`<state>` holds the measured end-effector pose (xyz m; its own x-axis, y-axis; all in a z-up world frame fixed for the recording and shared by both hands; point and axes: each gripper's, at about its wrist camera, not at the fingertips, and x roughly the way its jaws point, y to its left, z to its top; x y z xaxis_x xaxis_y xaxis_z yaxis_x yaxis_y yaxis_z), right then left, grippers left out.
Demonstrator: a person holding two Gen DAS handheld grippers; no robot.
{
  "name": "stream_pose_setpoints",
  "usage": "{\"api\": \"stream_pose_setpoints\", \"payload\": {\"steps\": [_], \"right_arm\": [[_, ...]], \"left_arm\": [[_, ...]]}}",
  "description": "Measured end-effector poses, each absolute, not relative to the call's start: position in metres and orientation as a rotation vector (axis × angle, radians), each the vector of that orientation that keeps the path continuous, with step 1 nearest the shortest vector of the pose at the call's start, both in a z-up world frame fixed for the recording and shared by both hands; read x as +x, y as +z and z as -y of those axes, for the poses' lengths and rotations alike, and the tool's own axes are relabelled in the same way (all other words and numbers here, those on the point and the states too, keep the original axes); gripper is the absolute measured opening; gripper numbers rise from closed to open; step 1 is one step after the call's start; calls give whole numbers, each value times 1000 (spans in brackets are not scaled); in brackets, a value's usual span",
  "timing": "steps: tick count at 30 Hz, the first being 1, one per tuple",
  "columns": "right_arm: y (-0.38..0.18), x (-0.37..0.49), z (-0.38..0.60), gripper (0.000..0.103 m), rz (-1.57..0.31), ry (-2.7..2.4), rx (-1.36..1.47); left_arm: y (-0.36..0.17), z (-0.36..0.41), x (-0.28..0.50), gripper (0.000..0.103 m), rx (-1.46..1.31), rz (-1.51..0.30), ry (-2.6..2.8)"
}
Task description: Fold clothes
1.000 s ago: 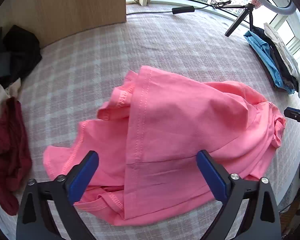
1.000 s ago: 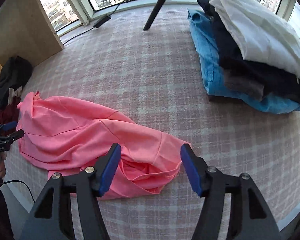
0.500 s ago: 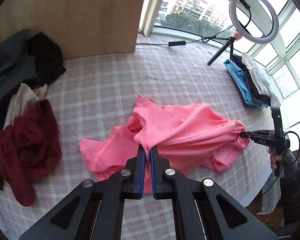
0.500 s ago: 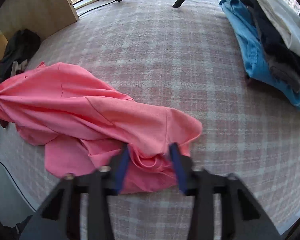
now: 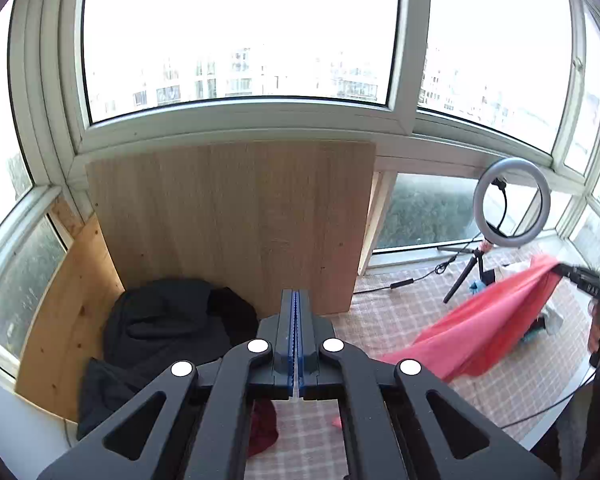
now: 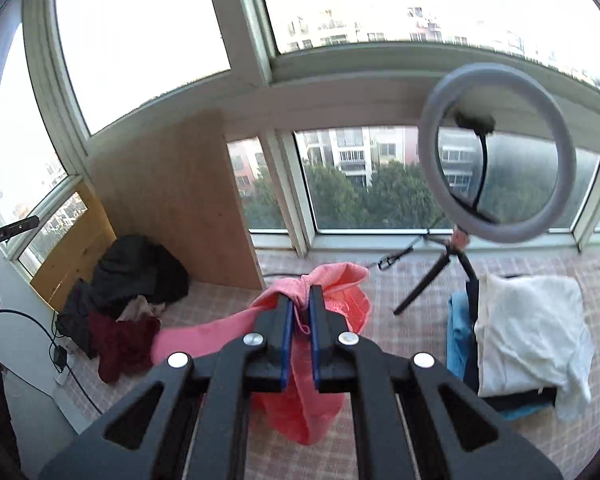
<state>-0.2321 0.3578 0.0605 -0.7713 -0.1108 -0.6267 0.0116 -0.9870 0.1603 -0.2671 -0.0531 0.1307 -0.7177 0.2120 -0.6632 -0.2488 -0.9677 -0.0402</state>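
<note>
The pink garment [image 5: 484, 328] hangs in the air above the checked table cover [image 5: 512, 396], stretched between the two grippers. My left gripper [image 5: 295, 300] is shut; the cloth runs in behind its body, so its hold is hidden. My right gripper [image 6: 300, 304] is shut on a bunched edge of the pink garment [image 6: 332, 292], which droops below it. The right gripper also shows in the left wrist view [image 5: 580, 276], holding the garment's top corner. The left gripper [image 6: 10, 230] shows at the left edge of the right wrist view.
A pile of dark and maroon clothes [image 6: 128, 292] lies at the left by a wooden board [image 5: 236, 224]. A folded stack of white, dark and blue clothes [image 6: 528, 340] sits at the right. A ring light on a tripod [image 6: 492, 152] stands by the window.
Both grippers closed on the pink garment and rose, lifting it off the table. The views tilted up from the table to the windows.
</note>
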Motion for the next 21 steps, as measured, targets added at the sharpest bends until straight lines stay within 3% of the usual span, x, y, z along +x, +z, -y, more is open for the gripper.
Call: {"api": "stream_pose_setpoints", "payload": {"steps": [3, 5, 8, 13, 16, 18, 20, 21], "right_arm": [[78, -209, -335, 7, 149, -2881, 994], [56, -192, -331, 7, 162, -2807, 1063], [-10, -158, -335, 7, 223, -2646, 1280], [-183, -94, -337, 9, 375, -2202, 1883], [-201, -73, -371, 11, 509, -2286, 1915], [-193, -65, -395, 20, 601, -2376, 1852], [-185, -56, -419, 40, 694, -2464, 1782], [-183, -53, -427, 41, 720, -2490, 1769]], "left_arm": [[100, 46, -252, 3, -1116, -197, 2674], [58, 32, -247, 3, -1214, -236, 2600], [-13, -1, -242, 4, -1359, -272, 2442], [-106, -85, -241, 6, -1497, -370, 2166], [-140, -144, -233, 13, -1528, -367, 2000], [-158, -194, -221, 23, -1519, -418, 1903], [-173, -242, -207, 37, -1504, -461, 1811], [-178, -266, -200, 37, -1495, -477, 1767]]}}
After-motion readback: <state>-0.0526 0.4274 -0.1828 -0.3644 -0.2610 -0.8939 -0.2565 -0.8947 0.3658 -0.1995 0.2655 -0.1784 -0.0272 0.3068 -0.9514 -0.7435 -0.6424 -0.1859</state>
